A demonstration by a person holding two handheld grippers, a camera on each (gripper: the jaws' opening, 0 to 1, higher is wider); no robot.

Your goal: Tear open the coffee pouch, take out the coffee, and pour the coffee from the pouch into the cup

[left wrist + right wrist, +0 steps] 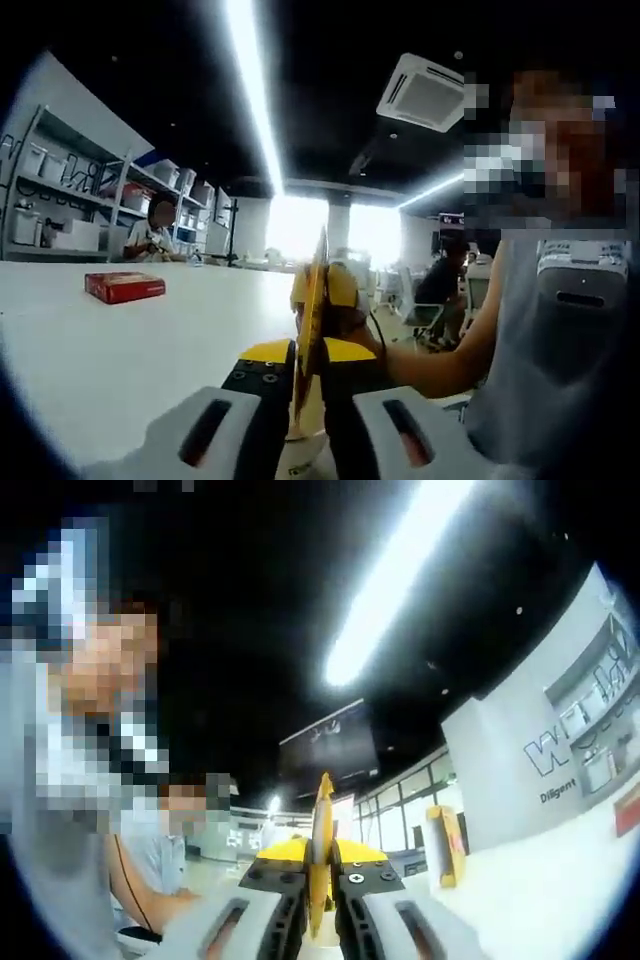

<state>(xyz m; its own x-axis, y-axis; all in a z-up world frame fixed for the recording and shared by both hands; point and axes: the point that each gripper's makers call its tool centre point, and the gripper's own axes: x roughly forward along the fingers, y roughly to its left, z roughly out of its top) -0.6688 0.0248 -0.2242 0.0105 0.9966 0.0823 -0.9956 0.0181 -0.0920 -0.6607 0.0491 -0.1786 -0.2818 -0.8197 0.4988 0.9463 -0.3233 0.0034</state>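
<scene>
Nearest the lens in the left gripper view, the left gripper (308, 385) is pinching a yellow coffee pouch (313, 300) edge-on, its jaws closed right up against the thin foil with no gap showing. Just below the jaws, a cup (305, 455) is peeking up at the bottom edge, directly under the pouch. Beyond the pouch, the other gripper's yellow jaws are meeting the same pouch from the far side.

Working left to right across that view: metal shelving (70, 190) is standing along the far left wall, loaded with boxes, and a seated person (152, 235) is sitting in front of it. On the white table (120, 350), a red box (125, 287) is lying flat, well apart from the pouch on the left. A long ceiling light (255, 90) is glowing overhead, bright windows are washing out the far middle of the room, and a ceiling air-conditioning vent (425, 92) is sitting to the right of the light. Further right, another person is sitting at a far desk, and the person holding the grippers is filling the right side in a grey top.

In the right gripper view, the right gripper (320, 880) is likewise clamping the pouch (321, 825), jaws shut on it. To the right, a small yellow packet (446, 845) is standing upright on the table (540, 890), with a lettered white wall behind.
</scene>
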